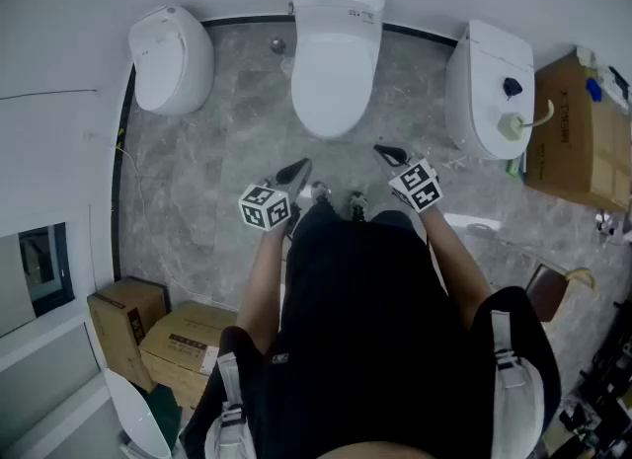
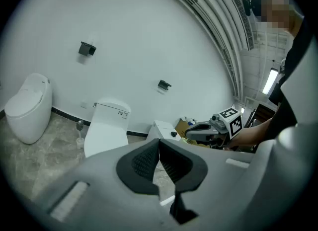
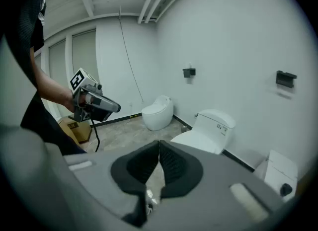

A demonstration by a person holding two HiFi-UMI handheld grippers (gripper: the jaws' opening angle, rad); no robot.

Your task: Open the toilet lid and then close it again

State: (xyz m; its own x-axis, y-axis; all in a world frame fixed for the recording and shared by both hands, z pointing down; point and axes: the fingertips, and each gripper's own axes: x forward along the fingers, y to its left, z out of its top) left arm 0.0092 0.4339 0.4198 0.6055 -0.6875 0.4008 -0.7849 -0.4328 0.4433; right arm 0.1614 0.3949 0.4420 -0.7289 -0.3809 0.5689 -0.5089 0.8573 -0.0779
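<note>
The white toilet [image 1: 336, 62] stands against the far wall straight ahead, and its lid [image 1: 334, 77] lies down flat. My left gripper [image 1: 296, 173] and my right gripper [image 1: 388, 155] hover side by side over the floor just short of the bowl's front, both apart from it. Each has its jaws shut with nothing between them. In the left gripper view the shut left gripper [image 2: 159, 143] points toward the toilet [image 2: 107, 130], with the right gripper [image 2: 196, 129] off to the right. In the right gripper view the shut right gripper [image 3: 159, 144] faces the toilet [image 3: 206, 133].
A second white toilet [image 1: 170, 57] stands at the left and a third [image 1: 491, 92] at the right. A cardboard box [image 1: 578, 131] sits at the far right, more boxes [image 1: 148, 334] at the lower left. Grey marble floor [image 1: 207, 181] lies between.
</note>
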